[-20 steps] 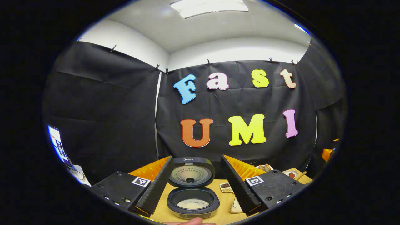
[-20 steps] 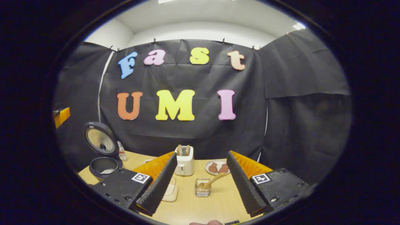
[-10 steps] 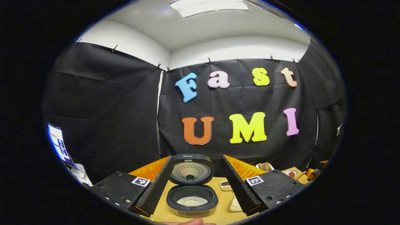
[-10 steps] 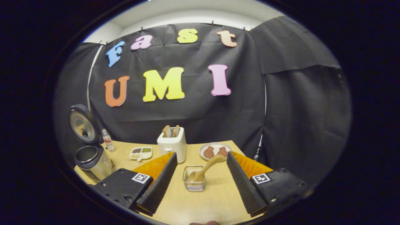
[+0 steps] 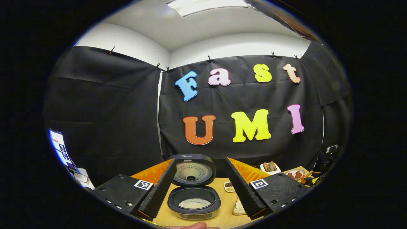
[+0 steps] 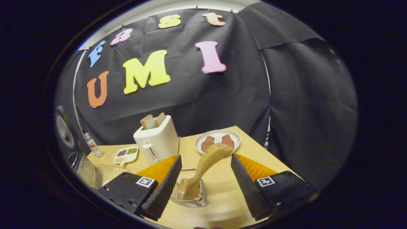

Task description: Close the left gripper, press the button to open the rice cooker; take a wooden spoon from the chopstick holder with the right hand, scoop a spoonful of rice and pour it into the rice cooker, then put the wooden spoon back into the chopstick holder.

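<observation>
The rice cooker (image 5: 194, 203) stands open on the wooden table, its lid (image 5: 190, 170) raised and white rice in the pot. My left gripper (image 5: 199, 198) hovers open in front of it, one finger on each side, touching nothing. In the right gripper view a wooden spoon (image 6: 208, 160) leans in the wire chopstick holder (image 6: 189, 195), its handle tilted up to the right. My right gripper (image 6: 203, 189) is open just above the holder. The spoon stands between its fingers, with a gap on both sides. The cooker's lid (image 6: 63, 130) shows at the far left.
A white toaster (image 6: 157, 141) with two toast slices stands behind the holder. To its right is a plate (image 6: 217, 141) of brown pieces. A divided dish (image 6: 125, 155) and a small bottle (image 6: 92, 146) sit at the left. The table's right edge is near the plate.
My right gripper has moved forward and down to the chopstick holder, so the spoon now stands between its fingers. The left gripper has barely shifted in front of the open cooker.
</observation>
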The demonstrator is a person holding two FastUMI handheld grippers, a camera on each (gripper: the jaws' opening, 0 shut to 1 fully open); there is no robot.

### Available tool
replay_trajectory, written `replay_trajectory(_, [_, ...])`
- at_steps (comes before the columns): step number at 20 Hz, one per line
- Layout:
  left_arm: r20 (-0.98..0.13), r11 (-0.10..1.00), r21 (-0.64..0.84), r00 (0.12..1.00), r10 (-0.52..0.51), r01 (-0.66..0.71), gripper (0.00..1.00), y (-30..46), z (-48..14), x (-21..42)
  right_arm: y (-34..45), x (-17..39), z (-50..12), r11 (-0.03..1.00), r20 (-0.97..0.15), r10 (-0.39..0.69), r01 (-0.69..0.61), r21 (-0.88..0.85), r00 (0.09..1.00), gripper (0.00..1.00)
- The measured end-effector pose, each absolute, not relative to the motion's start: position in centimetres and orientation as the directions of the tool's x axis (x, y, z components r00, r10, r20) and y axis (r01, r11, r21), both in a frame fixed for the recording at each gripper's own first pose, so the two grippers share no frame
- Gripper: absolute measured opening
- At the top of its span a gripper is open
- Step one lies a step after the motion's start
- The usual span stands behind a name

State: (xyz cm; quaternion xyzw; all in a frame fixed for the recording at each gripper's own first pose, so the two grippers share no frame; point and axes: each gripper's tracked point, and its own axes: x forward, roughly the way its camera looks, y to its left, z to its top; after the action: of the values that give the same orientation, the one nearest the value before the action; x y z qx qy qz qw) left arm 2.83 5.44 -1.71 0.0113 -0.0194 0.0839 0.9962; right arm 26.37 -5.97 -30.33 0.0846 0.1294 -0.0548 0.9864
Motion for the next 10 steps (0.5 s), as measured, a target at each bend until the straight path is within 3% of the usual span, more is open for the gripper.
replay_trajectory(4, [0.038, 0.986, 0.031, 0.986, 0.165, -0.166, 0.95, 4.9, -2.0, 3.4, -6.2, 29.7, -32.4, 0.972, -0.286, -0.059, 0.121, 0.203, 0.956, 0.96])
replay_trajectory(6, [0.041, 0.986, 0.042, 0.986, 0.161, -0.162, 0.95, 4.6, -2.3, 3.9, -6.5, 31.2, -32.5, 0.966, -0.279, -0.058, 0.124, 0.227, 0.958, 1.0])
replay_trajectory(7, [0.04, 0.986, 0.048, 0.986, 0.161, -0.162, 0.95, 4.5, -2.5, 4.1, -6.4, 31.7, -32.3, 0.964, -0.276, -0.049, 0.118, 0.238, 0.96, 0.92])
replay_trajectory(8, [0.038, 0.986, 0.051, 0.987, 0.155, -0.157, 0.95, 4.4, -2.7, 4.2, -6.4, 32.4, -32.4, 0.964, -0.272, -0.044, 0.113, 0.242, 0.961, 0.98])
replay_trajectory(10, [0.033, 0.986, 0.051, 0.987, 0.157, -0.158, 0.95, 4.2, -3.0, 4.4, -6.1, 33.2, -32.8, 0.964, -0.287, -0.024, 0.098, 0.248, 0.958, 0.97])
